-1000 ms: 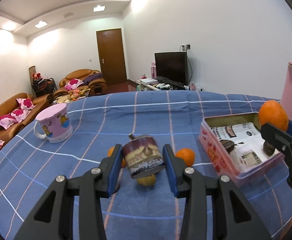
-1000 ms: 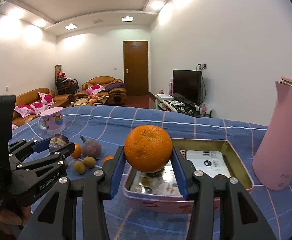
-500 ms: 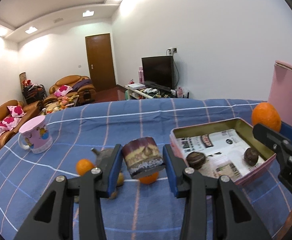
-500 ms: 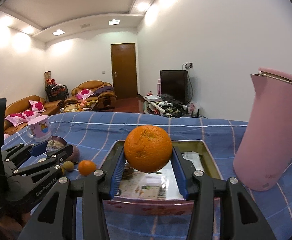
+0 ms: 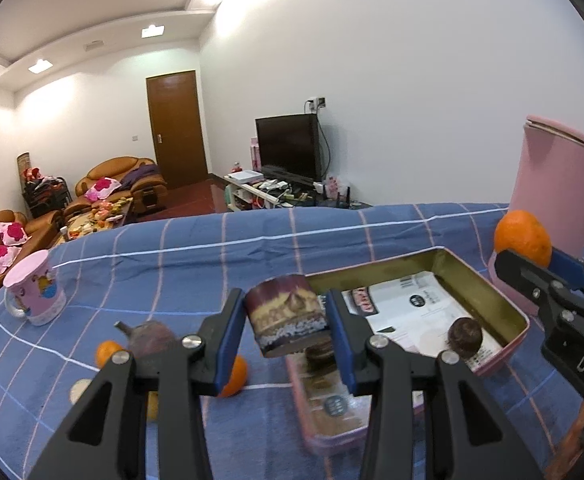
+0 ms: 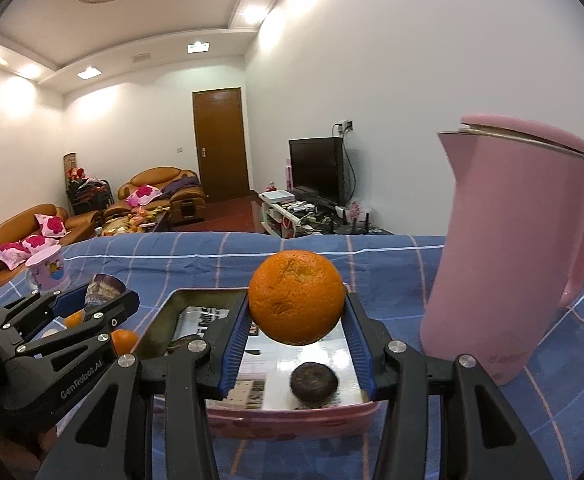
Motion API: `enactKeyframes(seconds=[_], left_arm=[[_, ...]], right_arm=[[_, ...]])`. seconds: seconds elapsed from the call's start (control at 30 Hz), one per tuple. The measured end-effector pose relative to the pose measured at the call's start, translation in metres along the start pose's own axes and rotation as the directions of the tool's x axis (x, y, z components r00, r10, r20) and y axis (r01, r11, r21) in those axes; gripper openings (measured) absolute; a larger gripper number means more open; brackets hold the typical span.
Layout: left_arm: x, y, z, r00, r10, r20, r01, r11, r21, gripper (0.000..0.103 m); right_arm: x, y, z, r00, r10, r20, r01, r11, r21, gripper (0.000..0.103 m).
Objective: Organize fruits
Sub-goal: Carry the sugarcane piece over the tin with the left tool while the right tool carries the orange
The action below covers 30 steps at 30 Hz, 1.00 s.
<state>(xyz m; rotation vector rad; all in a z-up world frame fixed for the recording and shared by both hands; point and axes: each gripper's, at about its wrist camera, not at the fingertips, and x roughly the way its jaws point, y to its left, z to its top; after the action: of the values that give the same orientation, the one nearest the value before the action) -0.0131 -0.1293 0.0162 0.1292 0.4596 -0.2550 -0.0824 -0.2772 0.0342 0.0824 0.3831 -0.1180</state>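
Note:
My left gripper is shut on a purple-brown cut fruit piece, held above the near left corner of a pink tin. My right gripper is shut on a large orange above the same tin. The tin is lined with printed paper and holds two dark round fruits. On the cloth to the left lie two small oranges and a purple fruit with a stem. In the left wrist view the right gripper shows with its orange.
A tall pink jug stands just right of the tin. A pink mug sits at the far left of the blue checked tablecloth. Beyond the table edge are sofas, a door and a television.
Both grippers have moved to the right with their fruits. The tin and the pink jug have come closer and more central; the loose fruits have slid to the left.

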Motion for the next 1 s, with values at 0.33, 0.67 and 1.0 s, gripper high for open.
enactKeyframes(seconds=[0.33, 0.67, 1.0], left_arm=[[0.019, -0.022, 0.009, 0.999, -0.039, -0.022, 0.040, 0.999, 0.007, 0.043], [0.040, -0.027, 0.007, 0.996, -0.058, -0.066, 0.060, 0.998, 0.018, 0.043], [0.048, -0.030, 0.005, 0.989, -0.095, -0.117, 0.099, 0.995, 0.025, 0.043]], right_arm=[[0.007, -0.010, 0.004, 0.999, -0.033, -0.018, 0.033, 0.999, 0.008, 0.048], [0.027, -0.013, 0.006, 0.996, -0.069, -0.055, 0.069, 0.998, -0.007, 0.048], [0.050, -0.006, -0.002, 0.986, -0.033, -0.162, 0.030, 0.999, -0.024, 0.048]])
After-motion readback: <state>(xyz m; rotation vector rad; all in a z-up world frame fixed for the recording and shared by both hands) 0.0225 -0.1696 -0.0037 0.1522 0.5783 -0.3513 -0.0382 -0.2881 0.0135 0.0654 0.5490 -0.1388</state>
